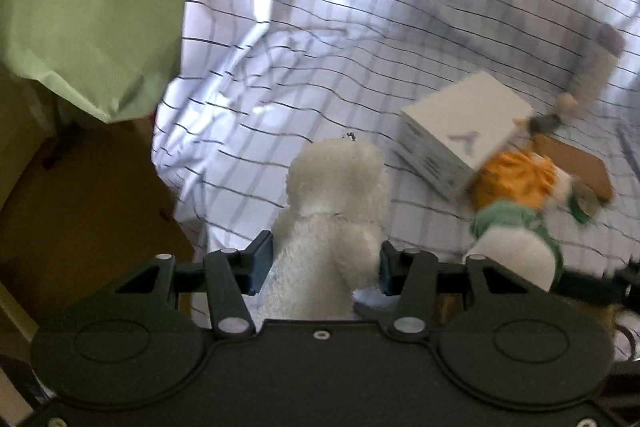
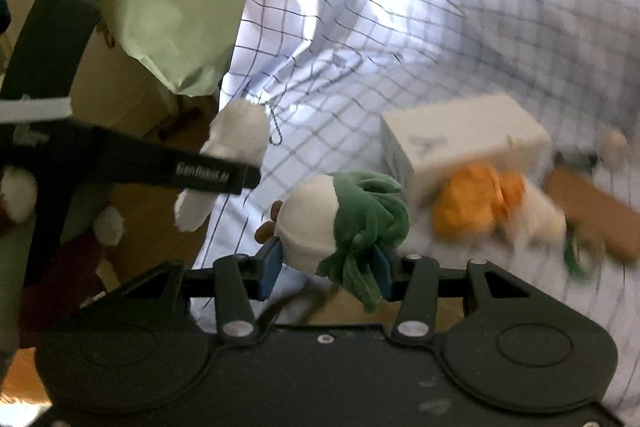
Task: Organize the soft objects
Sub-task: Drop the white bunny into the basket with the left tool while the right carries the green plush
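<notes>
Jaws clamp fluffy white plush (image 1: 332, 211); other pair, green-leaved white plush (image 2: 340, 223).

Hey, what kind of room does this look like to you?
Probably a bedroom: a rumpled white checked bedsheet covers a bed, a sage-green printed pillow lies at its edge, and an orange plush toy rests on it.

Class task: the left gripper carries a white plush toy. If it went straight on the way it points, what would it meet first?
Probably the checked sheet: beyond the white plush toy in the left gripper, nothing else shows in line. Depth is unclear.
</notes>
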Available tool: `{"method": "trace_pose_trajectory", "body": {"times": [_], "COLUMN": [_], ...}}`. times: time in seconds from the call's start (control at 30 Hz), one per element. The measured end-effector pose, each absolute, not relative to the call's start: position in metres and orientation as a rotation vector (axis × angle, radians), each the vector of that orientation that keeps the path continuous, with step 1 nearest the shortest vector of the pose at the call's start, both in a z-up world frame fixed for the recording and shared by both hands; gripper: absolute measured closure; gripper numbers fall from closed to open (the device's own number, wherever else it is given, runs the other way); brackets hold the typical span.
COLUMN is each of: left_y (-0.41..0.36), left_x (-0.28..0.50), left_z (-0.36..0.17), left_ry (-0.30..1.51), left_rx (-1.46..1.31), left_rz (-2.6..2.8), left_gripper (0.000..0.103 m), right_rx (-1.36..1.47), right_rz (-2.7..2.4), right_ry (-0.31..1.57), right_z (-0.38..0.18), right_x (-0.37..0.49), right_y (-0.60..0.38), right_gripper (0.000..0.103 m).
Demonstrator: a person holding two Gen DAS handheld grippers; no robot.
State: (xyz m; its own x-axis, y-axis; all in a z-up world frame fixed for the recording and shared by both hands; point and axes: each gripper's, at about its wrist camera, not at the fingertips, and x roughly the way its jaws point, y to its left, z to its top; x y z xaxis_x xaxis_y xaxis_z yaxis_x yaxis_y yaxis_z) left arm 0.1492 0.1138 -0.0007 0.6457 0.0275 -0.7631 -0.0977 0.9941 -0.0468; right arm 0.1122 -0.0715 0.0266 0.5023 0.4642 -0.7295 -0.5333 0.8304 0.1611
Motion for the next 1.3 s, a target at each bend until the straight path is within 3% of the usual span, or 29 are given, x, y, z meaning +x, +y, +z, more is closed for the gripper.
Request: {"method": "trace_pose_trajectory", "body": {"times": [0.37,0.67,0.97,1.07,1.17,1.3], "left_y": [0.047,0.005,-0.007,-0.008,-0.006,-0.002], "left_x": [0.093,0.066,0.058,0.057,0.053,0.048], "left_z": [-0.012,-0.028,-0.048,-0.051,-0.049,-0.046], "left_ry": [0.881,0.889,0.925,0.931,0.906,0.88], "left_rx": [-0.019,0.05,0.051,0.052,0.048,0.04], "left_rz": [-0.097,-0.175,-0.164,-0.151,-0.129,-0.091], "left_gripper": [0.053,0.051,0.048,0.046,0.032,0.031], "right_rx": [0.158,0.347,0.334,0.32,0.303,0.288], "right_rz": [0.354,0.155,0.104,0.09,0.078,0.074], "right_ry": [0.843,0.738,0.763,0.784,0.797,0.813], "right_z": [0.026,0.043,0.034,0.027,0.021,0.018], "right_x": [0.014,-0.017,-0.027,-0.031,-0.032,-0.031], "right_y": [-0.162,-0.217,-0.214,-0.214,-0.211,-0.207], "right_gripper": [0.056,0.055,0.055,0.055,0.055,0.055]}}
